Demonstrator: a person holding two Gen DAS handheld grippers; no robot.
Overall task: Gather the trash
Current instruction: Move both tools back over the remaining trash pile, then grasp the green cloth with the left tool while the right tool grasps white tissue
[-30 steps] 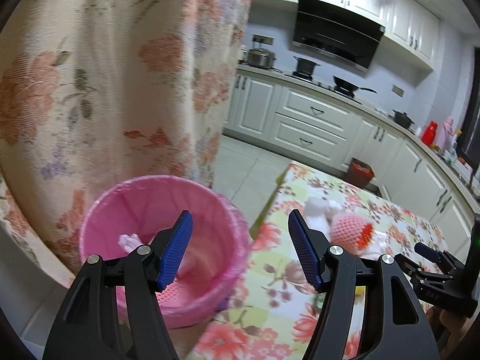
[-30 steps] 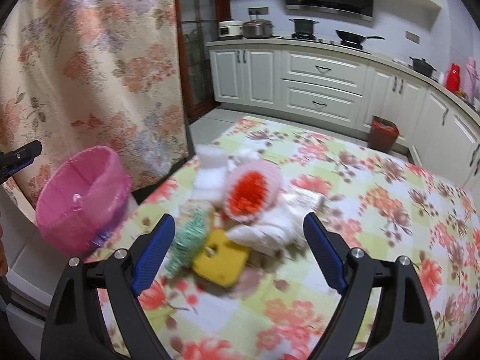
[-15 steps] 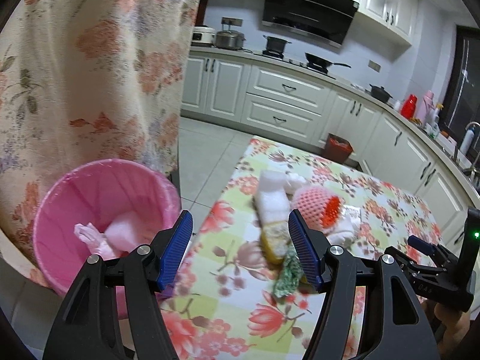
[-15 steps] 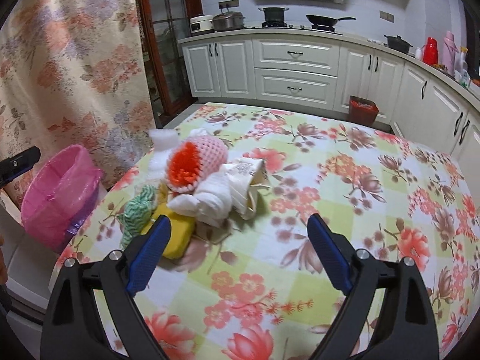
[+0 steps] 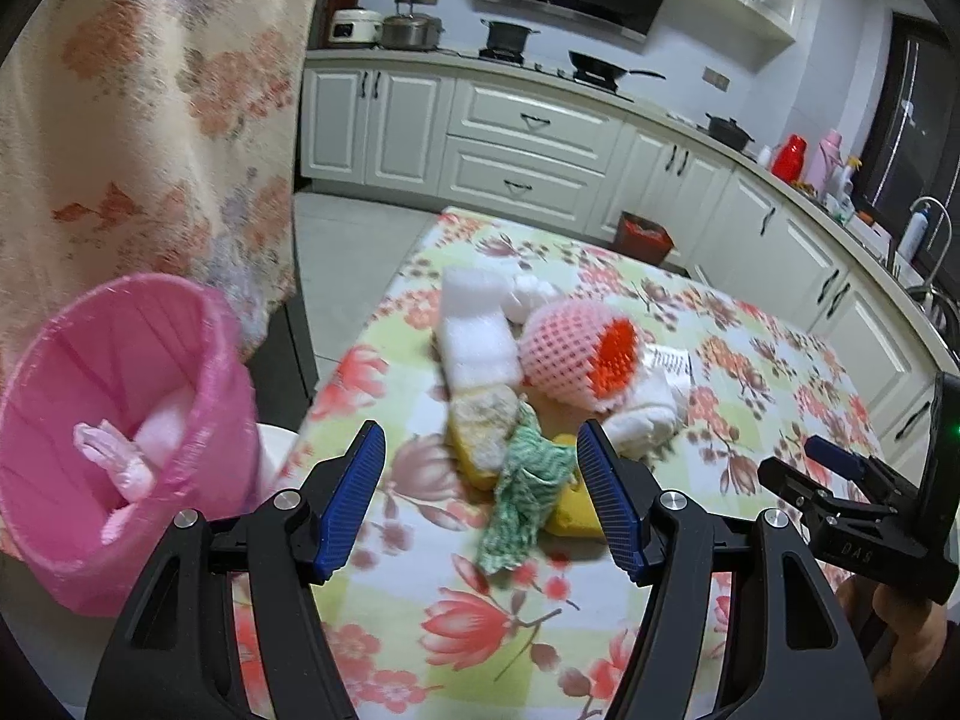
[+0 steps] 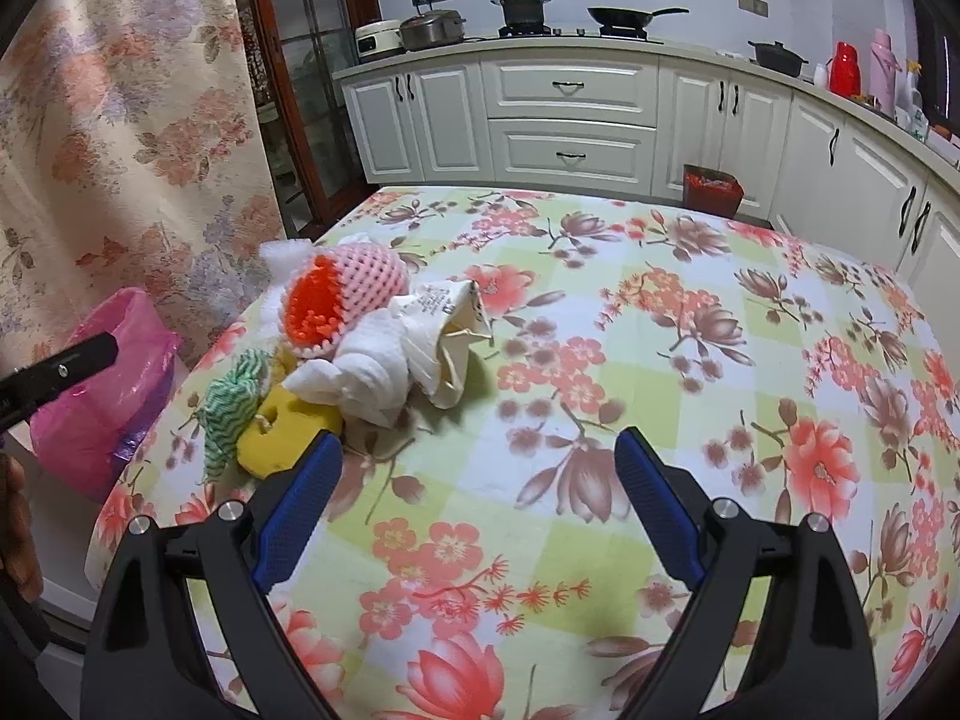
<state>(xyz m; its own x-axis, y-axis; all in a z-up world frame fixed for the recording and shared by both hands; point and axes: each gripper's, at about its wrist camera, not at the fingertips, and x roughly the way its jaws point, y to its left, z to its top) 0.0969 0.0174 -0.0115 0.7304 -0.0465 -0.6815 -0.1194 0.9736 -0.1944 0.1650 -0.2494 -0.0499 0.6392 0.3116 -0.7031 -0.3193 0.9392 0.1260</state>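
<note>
Left edge of floral-cloth table (image 6: 600, 360): trash heap — green-white rag (image 5: 522, 492), yellow sponge (image 6: 282, 426), pink foam fruit net (image 5: 576, 354), white foam block (image 5: 474, 330), crumpled white paper (image 6: 378, 372).

Step, as judged: approach, picking next piece. Left gripper (image 5: 480, 498) half spread, empty, rag framed between pads. Right gripper (image 6: 480, 504) jaws just been opening, wide, nothing between, over bare cloth.

Next: lower onto rag, pinch, carry to pink-lined bin (image 5: 120, 420), lower left.

Left view alone shows bin contents; right view shows paper's far side.

Floral-cloth table (image 6: 660, 396), trash pile near its edge: foam net (image 6: 342, 294), yellow sponge (image 6: 288, 426)
</note>
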